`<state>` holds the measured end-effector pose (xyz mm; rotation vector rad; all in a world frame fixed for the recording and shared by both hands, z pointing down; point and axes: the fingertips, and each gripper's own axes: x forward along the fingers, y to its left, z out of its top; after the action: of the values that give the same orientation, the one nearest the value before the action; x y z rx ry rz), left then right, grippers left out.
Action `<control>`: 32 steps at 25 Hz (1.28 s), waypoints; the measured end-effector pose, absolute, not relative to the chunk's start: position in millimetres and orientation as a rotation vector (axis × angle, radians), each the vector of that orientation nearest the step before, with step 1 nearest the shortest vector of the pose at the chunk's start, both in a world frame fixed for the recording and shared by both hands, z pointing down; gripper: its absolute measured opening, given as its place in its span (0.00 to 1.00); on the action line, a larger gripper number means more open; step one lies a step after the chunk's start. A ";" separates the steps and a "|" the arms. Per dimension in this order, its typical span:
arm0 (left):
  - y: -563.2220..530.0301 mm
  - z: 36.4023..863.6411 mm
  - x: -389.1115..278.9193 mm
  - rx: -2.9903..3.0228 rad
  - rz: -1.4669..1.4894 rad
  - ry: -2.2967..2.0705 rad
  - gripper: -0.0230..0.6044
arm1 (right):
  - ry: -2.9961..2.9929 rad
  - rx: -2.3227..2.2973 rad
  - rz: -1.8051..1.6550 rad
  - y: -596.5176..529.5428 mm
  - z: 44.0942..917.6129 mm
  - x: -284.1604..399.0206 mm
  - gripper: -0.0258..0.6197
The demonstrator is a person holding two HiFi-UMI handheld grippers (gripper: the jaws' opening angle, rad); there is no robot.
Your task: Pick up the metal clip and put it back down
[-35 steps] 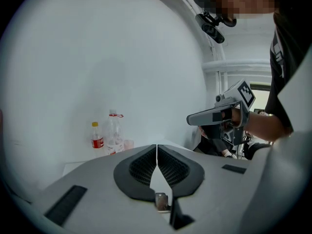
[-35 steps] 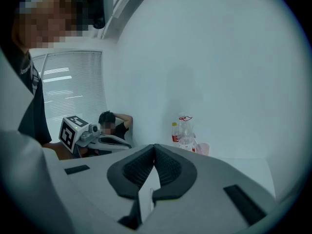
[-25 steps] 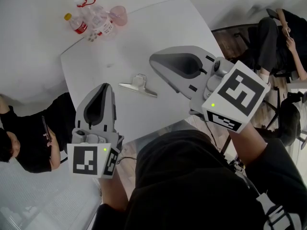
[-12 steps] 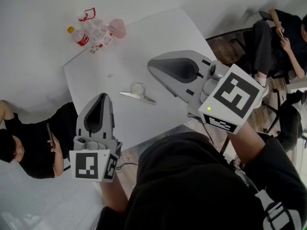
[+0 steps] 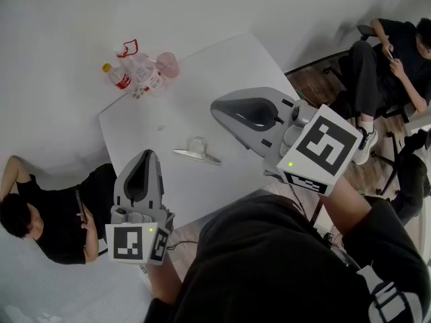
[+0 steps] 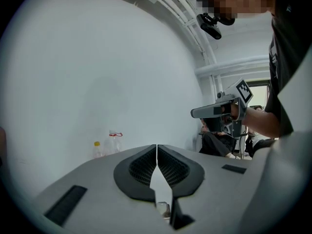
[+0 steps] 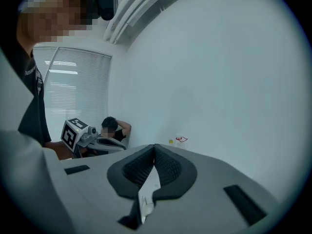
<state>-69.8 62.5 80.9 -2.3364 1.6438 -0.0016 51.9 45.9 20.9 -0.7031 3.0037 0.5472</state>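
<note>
Clip [image 5: 196,151] on white table [image 5: 229,69] w/ bottles [image 5: 138,76]

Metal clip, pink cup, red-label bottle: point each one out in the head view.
metal clip [image 5: 196,155]: head view, its flat silver body.
pink cup [image 5: 167,64]: head view, its side wall.
red-label bottle [image 5: 121,81]: head view, its red label.
</note>
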 end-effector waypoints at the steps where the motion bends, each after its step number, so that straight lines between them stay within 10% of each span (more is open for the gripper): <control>1: 62.5 78.9 -70.9 -2.333 -0.001 1.647 0.07 | 2.998 -0.707 0.547 45.1 18.5 53.9 0.07; 32: 58.1 49.5 -80.4 -2.276 0.001 1.660 0.07 | 2.848 -0.874 0.559 36.4 -30.2 99.5 0.07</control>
<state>-80.4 58.1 49.5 -2.2760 1.6595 0.0012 99.5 36.4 -30.2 -0.8737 2.8478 0.5593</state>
